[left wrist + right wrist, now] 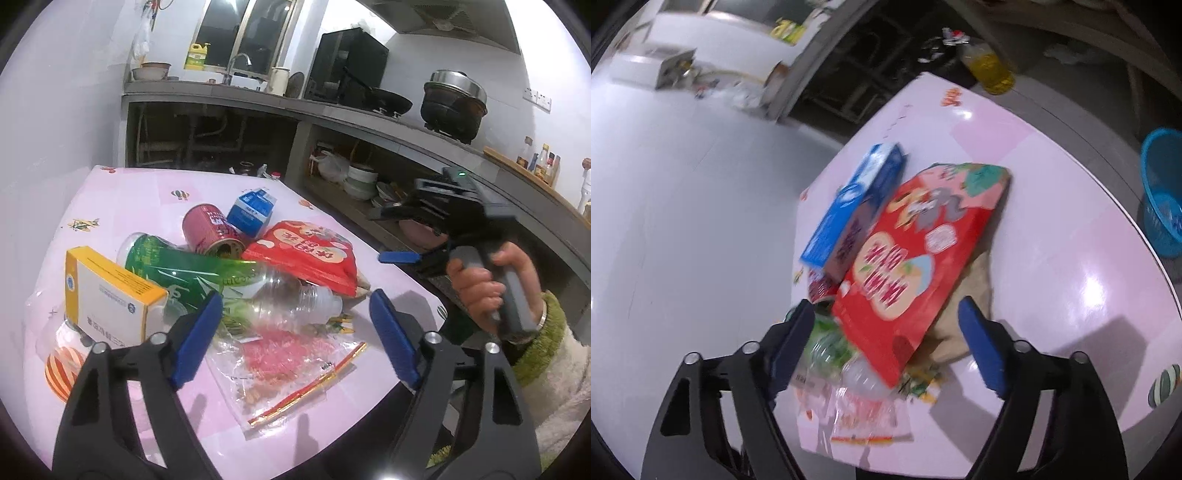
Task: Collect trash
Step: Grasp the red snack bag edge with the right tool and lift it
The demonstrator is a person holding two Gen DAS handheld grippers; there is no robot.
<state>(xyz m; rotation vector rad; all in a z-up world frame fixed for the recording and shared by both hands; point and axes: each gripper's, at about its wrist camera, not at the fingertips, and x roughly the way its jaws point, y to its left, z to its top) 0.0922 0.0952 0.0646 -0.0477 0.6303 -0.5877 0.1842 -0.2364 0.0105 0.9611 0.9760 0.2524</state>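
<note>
On a pink bench (pixel 140 199) in a kitchen, a pile of trash lies in front of me. In the left wrist view, my left tongs (pixel 295 332) hang wide, their blue pads spread apart and holding nothing, just above the near side of the pile.

Going left to right in that view: a yellow and white box (pixel 110 291) stands at the far left, leaning against a green bottle (pixel 192 269) that lies on its side with its clear neck pointing right, between the pads. Behind the bottle, a red can (pixel 212 230) lies on its side with its open end facing me. Just right of the can is a small blue carton (pixel 253 210). Right of these, a red snack bag (pixel 310 254) rests partly over the bottle. In front of the bottle, a clear wrapper (pixel 288 365) with red print and a gold strip lies flat on the bench. At the far right, my right hand (pixel 491 284) grips the handle of the right tongs (pixel 886 339), off the bench edge.

The right wrist view is blurred. There, the right tongs are also wide and hold nothing, with the near end of the snack bag between the pads; I cannot tell whether they touch it. The carton lies left of the bag. A blue basket (pixel 1163 192) stands at the far right, beyond the bench edge.
</note>
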